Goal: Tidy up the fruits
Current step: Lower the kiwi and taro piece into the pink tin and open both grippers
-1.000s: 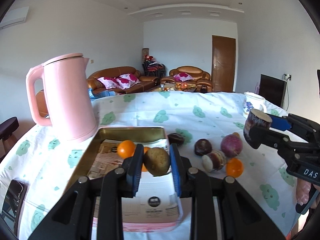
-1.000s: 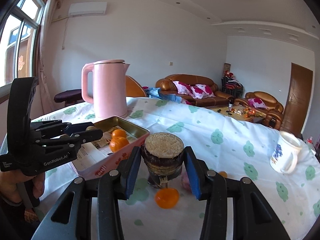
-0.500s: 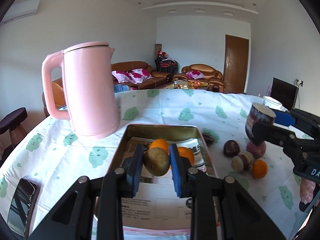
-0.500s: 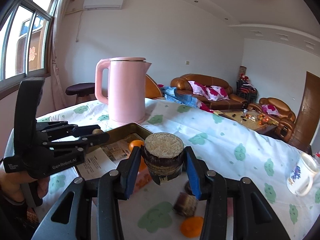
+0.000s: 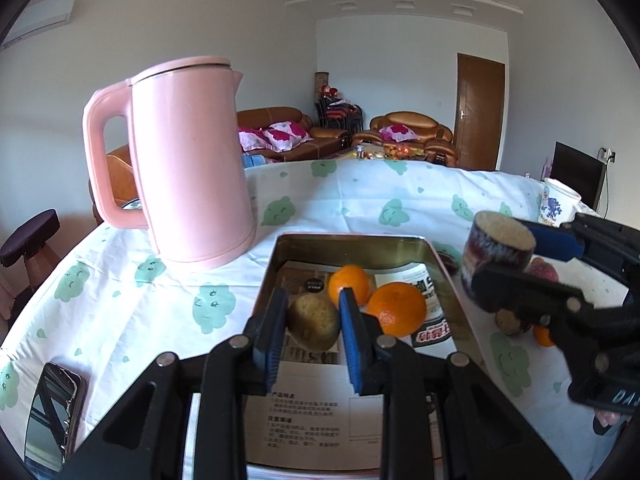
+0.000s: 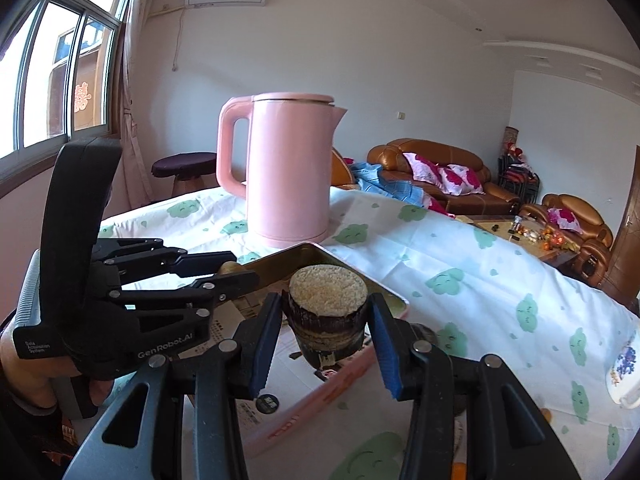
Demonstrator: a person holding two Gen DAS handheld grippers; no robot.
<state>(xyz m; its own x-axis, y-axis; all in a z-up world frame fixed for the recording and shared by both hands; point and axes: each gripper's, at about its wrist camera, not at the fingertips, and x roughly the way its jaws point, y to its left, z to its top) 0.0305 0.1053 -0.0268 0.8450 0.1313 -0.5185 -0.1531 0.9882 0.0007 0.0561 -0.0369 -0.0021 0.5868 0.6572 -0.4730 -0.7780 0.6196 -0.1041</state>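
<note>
My left claw (image 5: 313,325) pinches a brown kiwi (image 5: 314,322) over the tin (image 5: 352,241), two oranges (image 5: 396,309) inside; right claw (image 6: 327,336) grips a cane chunk (image 6: 327,314).

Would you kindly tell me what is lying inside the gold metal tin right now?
Inside the tin lie two oranges on printed paper sheets. The left gripper and its brown fruit cover the tin's near floor, so anything there is hidden.
</note>
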